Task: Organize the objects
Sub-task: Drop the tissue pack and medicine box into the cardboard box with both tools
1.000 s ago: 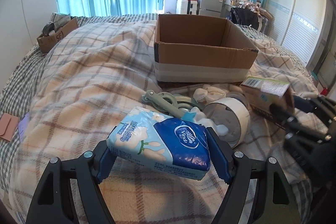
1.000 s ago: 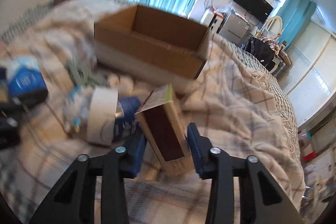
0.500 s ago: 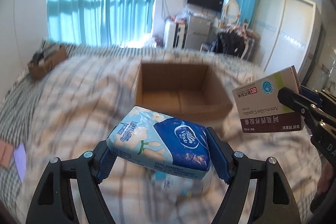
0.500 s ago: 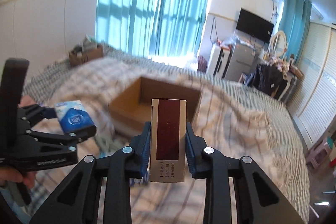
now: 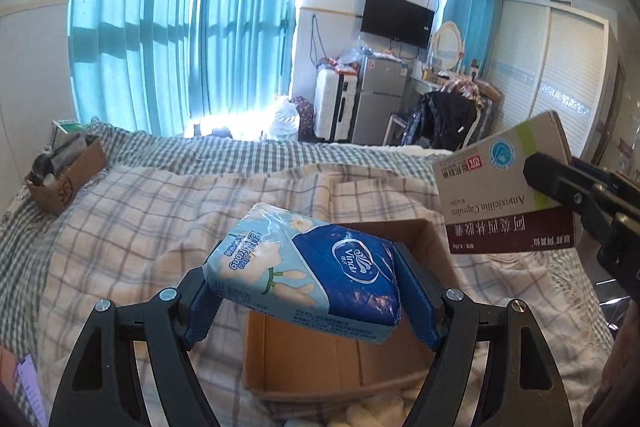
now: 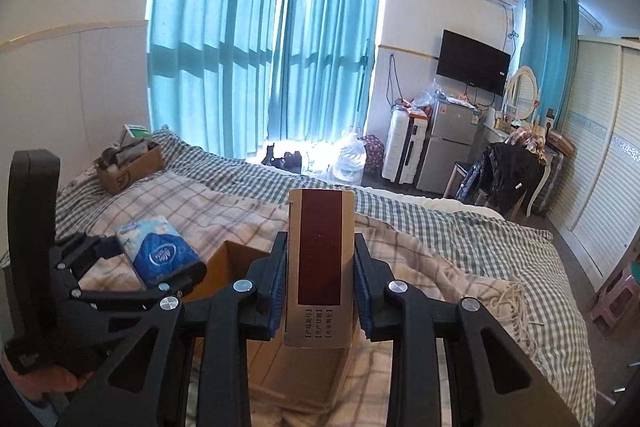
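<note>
My left gripper is shut on a blue and white Vinda tissue pack and holds it above the open cardboard box on the bed. My right gripper is shut on a white and maroon Amoxicillin capsule box, also held above the cardboard box. In the left wrist view the capsule box and right gripper are at the right. In the right wrist view the tissue pack and left gripper are at the left.
The cardboard box sits on a plaid blanket over the bed. A smaller cardboard box with clutter stands at the bed's far left corner. White objects lie by the big box's near wall. A fridge, suitcase and chair stand beyond the bed.
Both grippers have risen from the bed with their objects and moved forward over the cardboard box. The tape roll and other items on the blanket have dropped out of view.
</note>
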### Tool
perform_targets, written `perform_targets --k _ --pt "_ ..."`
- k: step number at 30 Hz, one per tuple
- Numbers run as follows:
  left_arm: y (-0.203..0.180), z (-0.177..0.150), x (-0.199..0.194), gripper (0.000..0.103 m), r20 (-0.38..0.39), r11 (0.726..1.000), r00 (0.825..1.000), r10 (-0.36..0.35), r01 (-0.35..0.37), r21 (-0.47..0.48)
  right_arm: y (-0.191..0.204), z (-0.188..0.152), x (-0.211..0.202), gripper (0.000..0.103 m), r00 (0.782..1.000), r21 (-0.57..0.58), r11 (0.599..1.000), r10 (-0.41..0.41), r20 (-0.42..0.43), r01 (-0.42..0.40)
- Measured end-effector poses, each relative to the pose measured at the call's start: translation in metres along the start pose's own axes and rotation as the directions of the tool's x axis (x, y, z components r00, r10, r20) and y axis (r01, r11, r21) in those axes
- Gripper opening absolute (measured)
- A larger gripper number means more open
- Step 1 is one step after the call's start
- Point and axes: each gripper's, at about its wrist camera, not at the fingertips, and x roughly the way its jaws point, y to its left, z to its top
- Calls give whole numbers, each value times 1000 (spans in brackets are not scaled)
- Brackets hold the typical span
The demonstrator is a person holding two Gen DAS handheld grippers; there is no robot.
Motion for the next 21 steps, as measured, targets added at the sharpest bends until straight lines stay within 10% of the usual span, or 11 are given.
perform_targets --k 16,19,21 --pt "-7 -56 92 89 -159 996 987 31 -17 86 -16 -66 116 32 980 24 999 30 -199 -25" --pt "-9 -58 70 100 -117 997 992 34 -25 76 -21 -62 89 71 990 42 999 1 -144 6" --pt "-10 -56 55 100 -115 998 993 29 -22 54 -21 -56 70 73 994 66 998 6 -111 2"
